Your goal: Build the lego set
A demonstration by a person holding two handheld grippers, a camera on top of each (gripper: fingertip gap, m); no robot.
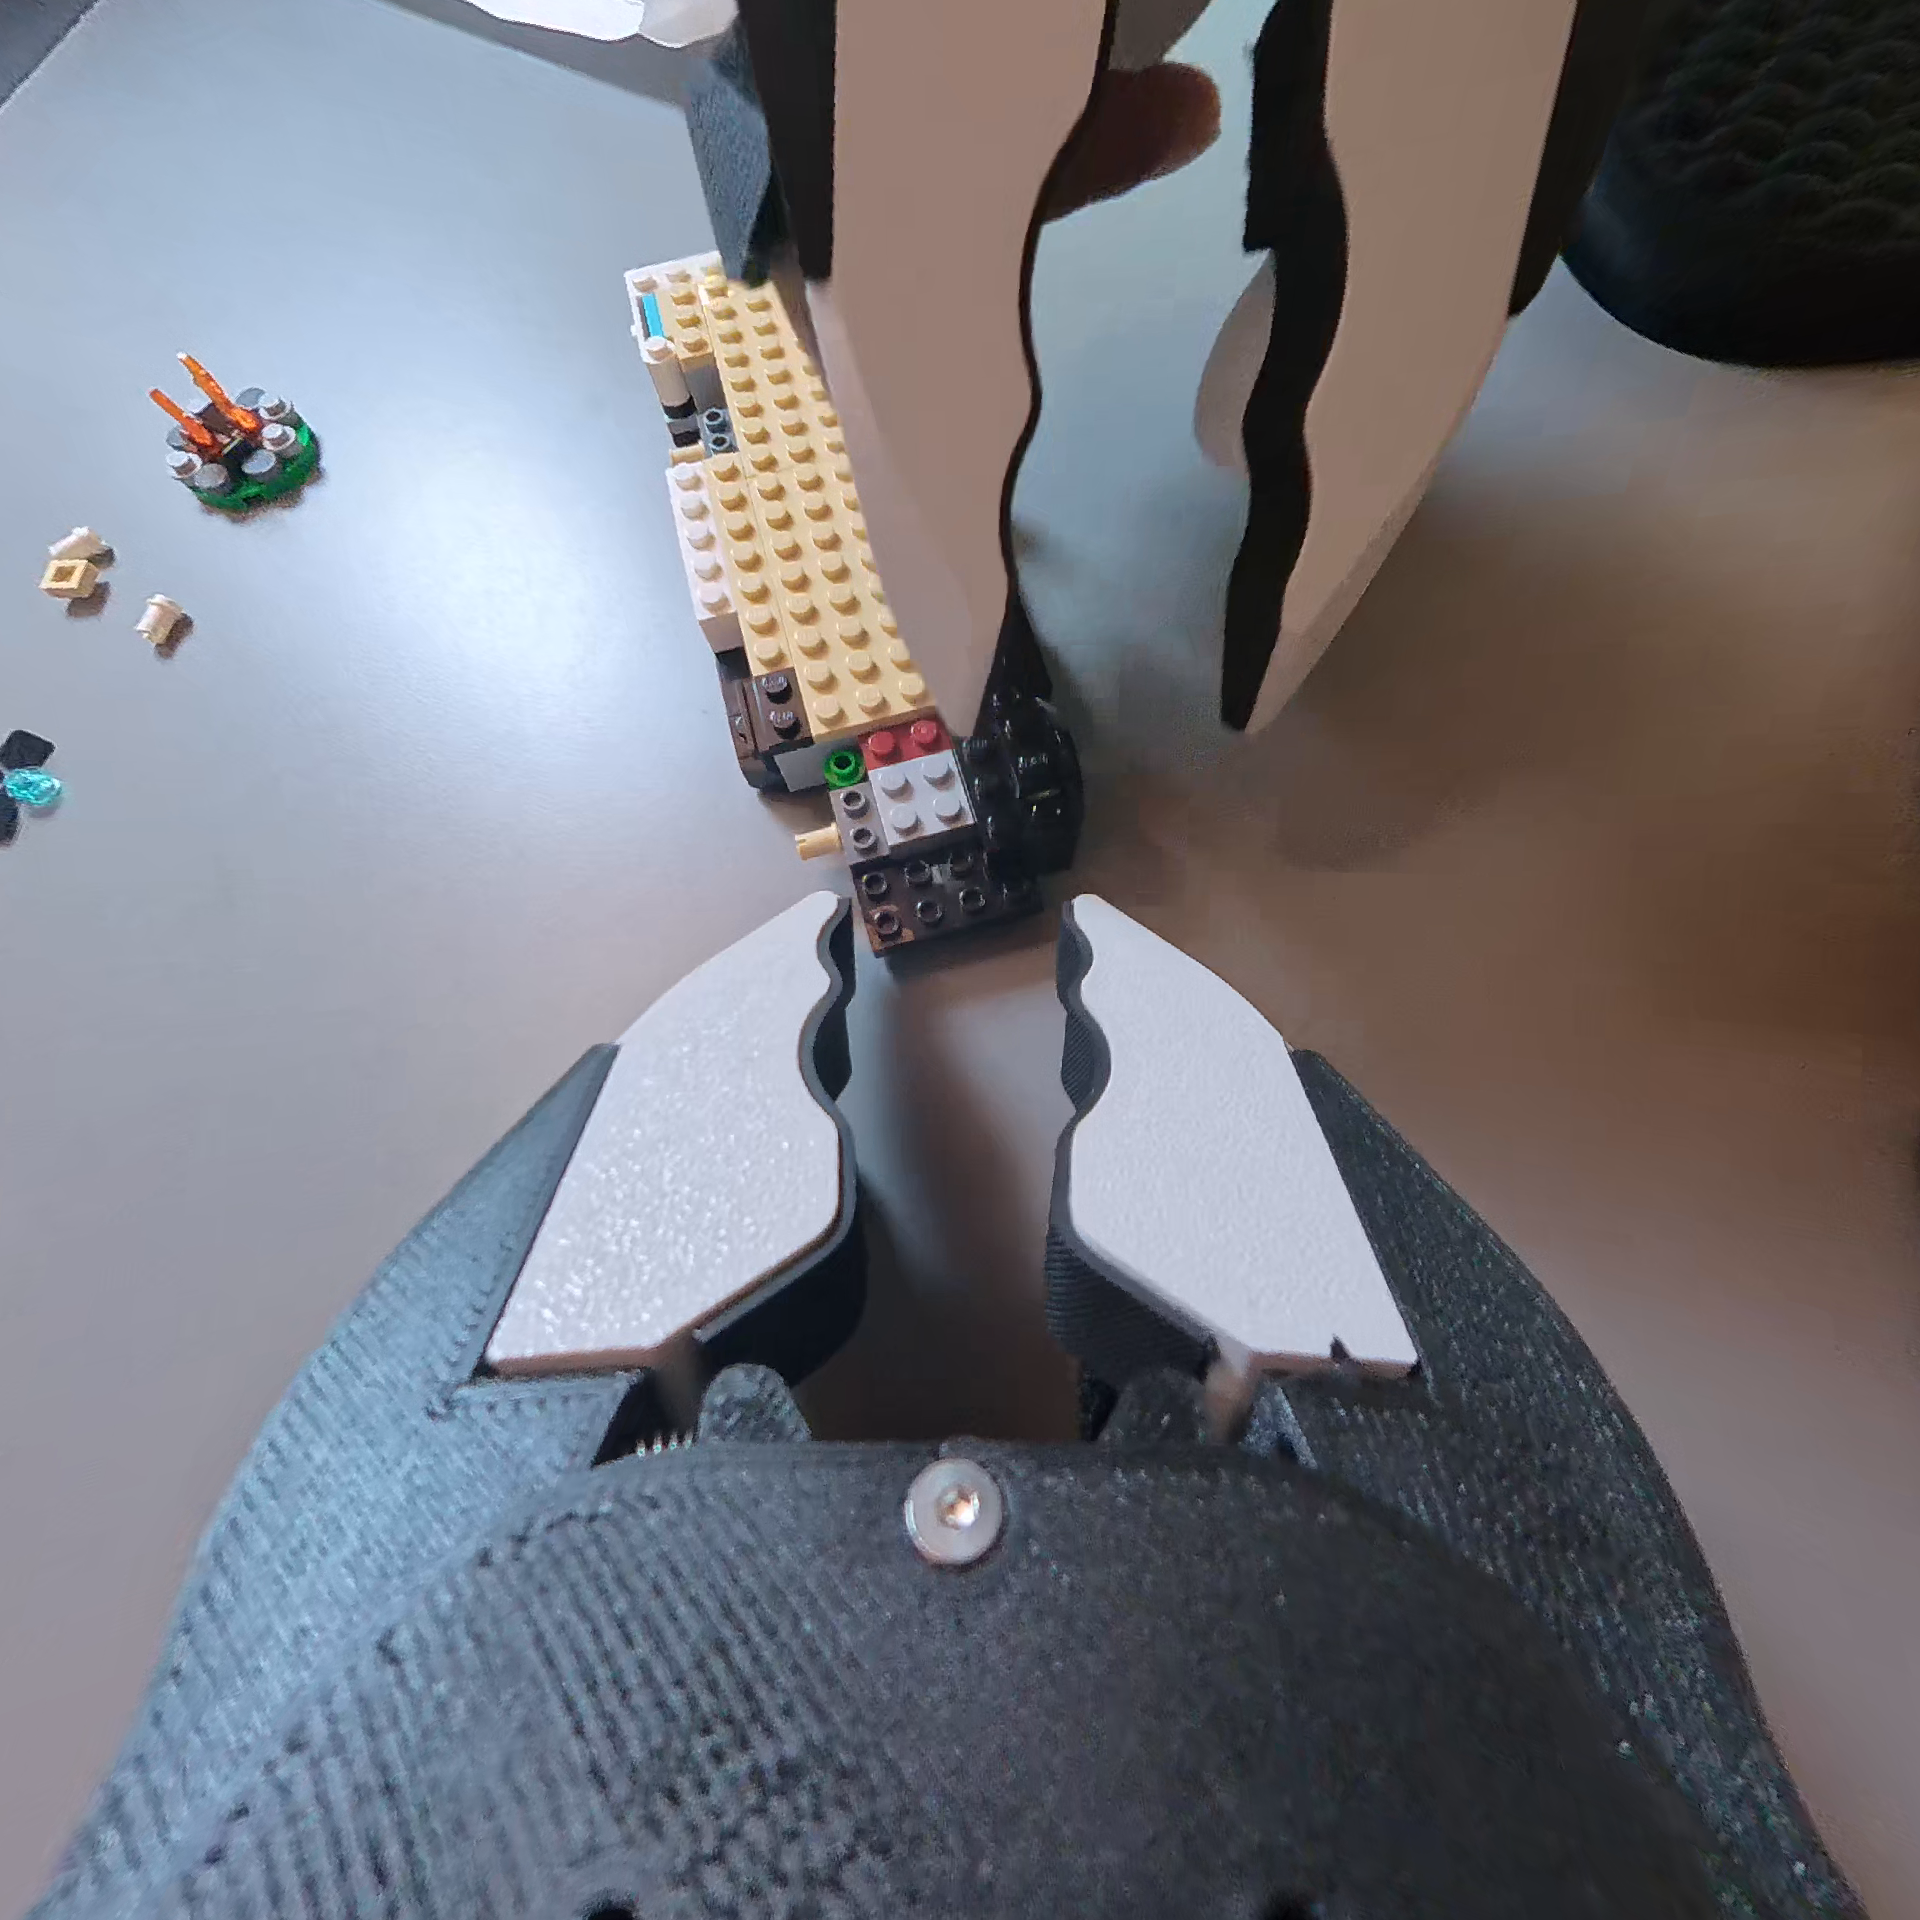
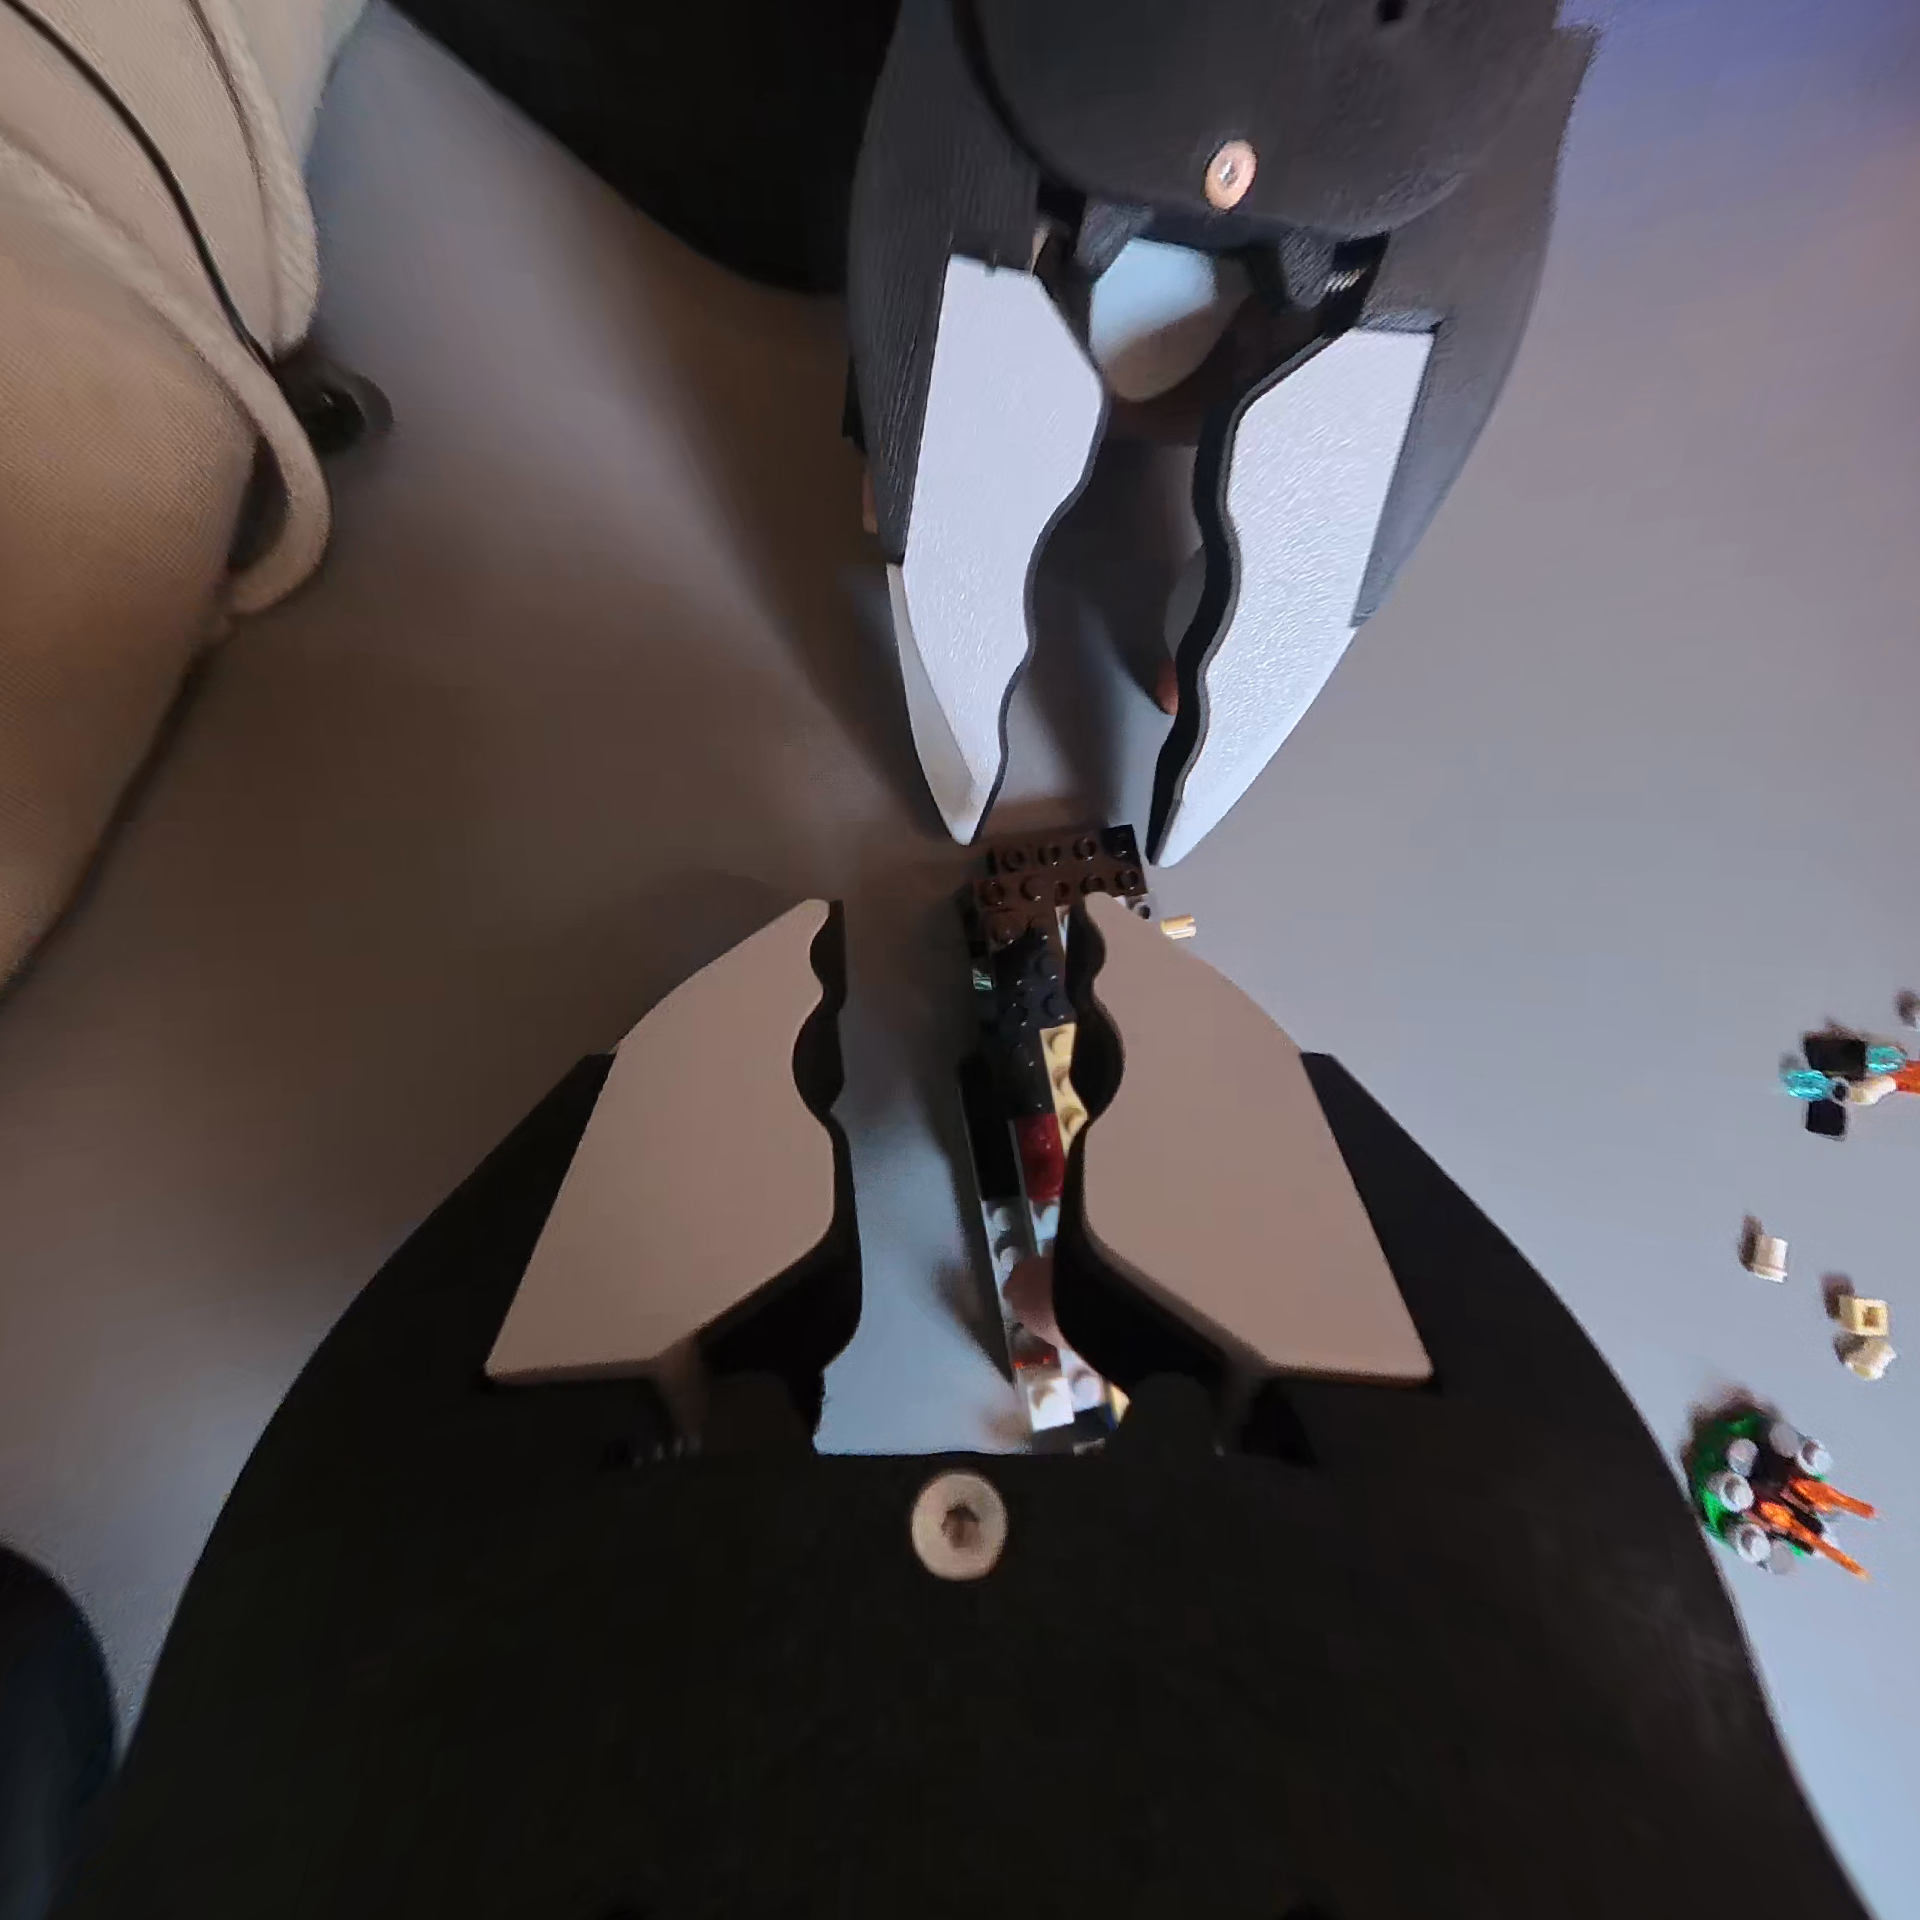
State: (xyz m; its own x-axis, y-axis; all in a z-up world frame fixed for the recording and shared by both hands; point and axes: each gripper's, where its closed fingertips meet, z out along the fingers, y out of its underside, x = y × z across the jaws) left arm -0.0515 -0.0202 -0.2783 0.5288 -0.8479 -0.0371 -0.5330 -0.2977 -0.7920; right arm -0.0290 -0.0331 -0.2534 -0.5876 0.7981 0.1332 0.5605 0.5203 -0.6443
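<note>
A long brick model (image 1: 800,499) with tan plates on top lies on the grey table (image 1: 416,935). Its near end carries red and grey bricks, a black wheel-like part (image 1: 1029,774) and a dark brown plate (image 1: 940,894). My left gripper (image 1: 956,909) is open, and its tips stand just short of the brown plate's corners without touching it. My right gripper (image 2: 956,909) is open around the model (image 2: 1039,997), which lies next to its right finger (image 2: 1174,1091) with a wide gap to the left one. From the left wrist view the right gripper (image 1: 1122,696) reaches in from the far side. The left gripper (image 2: 1065,842) faces it across the brown plate (image 2: 1070,883).
A round green base with grey studs and orange flame pieces (image 1: 241,442) lies to the left, also in the right wrist view (image 2: 1766,1496). Small tan pieces (image 1: 78,571) and black and cyan bits (image 1: 26,779) lie near it. Beige fabric (image 2: 125,416) borders the table. The grippers are tip to tip, or close to it.
</note>
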